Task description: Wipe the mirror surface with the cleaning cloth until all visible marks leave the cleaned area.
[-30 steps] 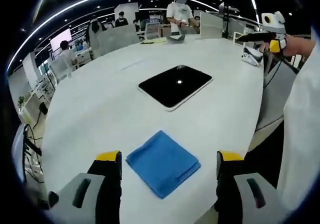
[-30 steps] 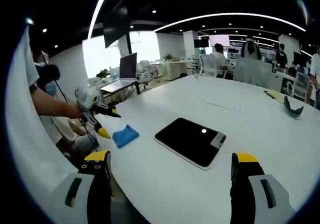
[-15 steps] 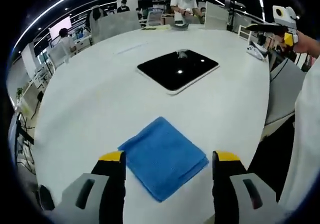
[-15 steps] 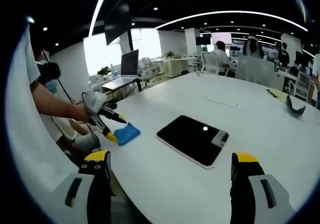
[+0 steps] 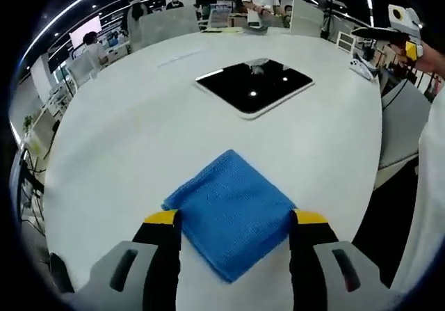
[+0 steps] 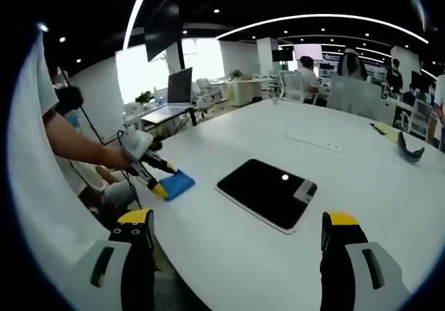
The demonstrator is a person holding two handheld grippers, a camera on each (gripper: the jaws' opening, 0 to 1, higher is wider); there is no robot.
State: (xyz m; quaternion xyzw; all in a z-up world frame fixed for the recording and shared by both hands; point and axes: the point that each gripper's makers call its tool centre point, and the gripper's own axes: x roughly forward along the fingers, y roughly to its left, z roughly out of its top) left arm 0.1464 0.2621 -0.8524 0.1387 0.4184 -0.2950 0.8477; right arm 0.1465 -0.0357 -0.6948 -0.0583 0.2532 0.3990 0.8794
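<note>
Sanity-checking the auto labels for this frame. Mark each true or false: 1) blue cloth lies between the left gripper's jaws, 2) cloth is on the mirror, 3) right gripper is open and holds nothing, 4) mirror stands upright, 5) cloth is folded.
1) True: the blue cloth lies between the open jaws of the left gripper.
2) False: the cloth lies on the white table, apart from the mirror.
3) True: the right gripper is open with nothing between its jaws.
4) False: the mirror lies flat on the table.
5) True: it is folded to a square.

Open-plan office: desks [image 6: 170, 116], monitors [image 6: 179, 87], seated people [image 6: 304, 74].
</note>
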